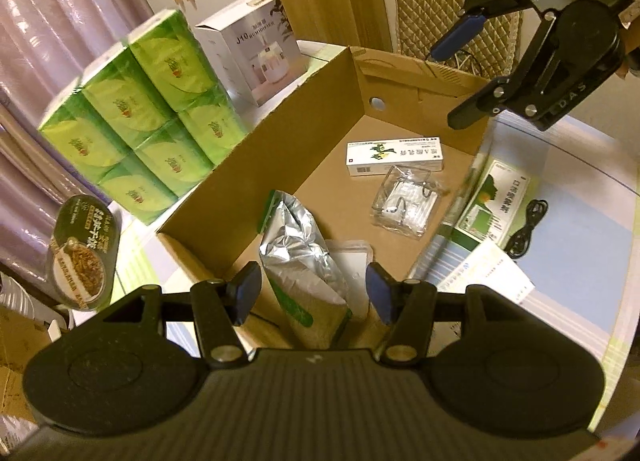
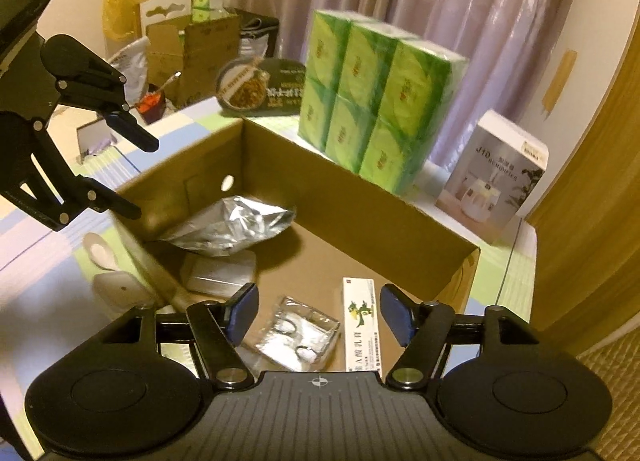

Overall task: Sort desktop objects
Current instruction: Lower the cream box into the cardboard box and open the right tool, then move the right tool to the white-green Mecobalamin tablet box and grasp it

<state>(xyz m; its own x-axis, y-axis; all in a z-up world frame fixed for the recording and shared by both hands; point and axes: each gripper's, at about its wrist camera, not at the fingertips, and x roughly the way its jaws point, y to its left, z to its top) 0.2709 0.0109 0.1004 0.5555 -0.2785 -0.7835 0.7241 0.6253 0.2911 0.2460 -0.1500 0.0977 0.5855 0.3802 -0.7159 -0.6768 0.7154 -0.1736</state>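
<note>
Right wrist view: the ointment carton (image 2: 362, 325) is seen lying flat on the floor of the cardboard box (image 2: 360, 201), its long axis running near to far, directly between the spread fingers of the right gripper (image 2: 320, 315) and slightly toward the right finger. Just to its left, touching or nearly so, the clear plastic packet (image 2: 298, 335) is found, also within the span of those fingers. Nothing is pinched by the right gripper. Farther in, the silver foil bag (image 2: 232, 223) and a flat pale case (image 2: 222, 273) are kept at the box's far-left end.

From the left wrist view, the same carton (image 1: 394, 157) is placed well apart from the left gripper (image 1: 314, 293), whose fingers are likewise spread and empty above the foil bag (image 1: 296, 237). The right gripper is therefore judged the nearer one for anything at the carton's end of the box.

Still on the desk (image 1: 568, 261), outside the box's right wall, a green leaflet packet (image 1: 494, 201) and a coiled black cable (image 1: 526, 227) are left unsorted; these are judged likelier candidates for the coming pick, and lie closer to the right gripper (image 1: 456, 81).
</note>
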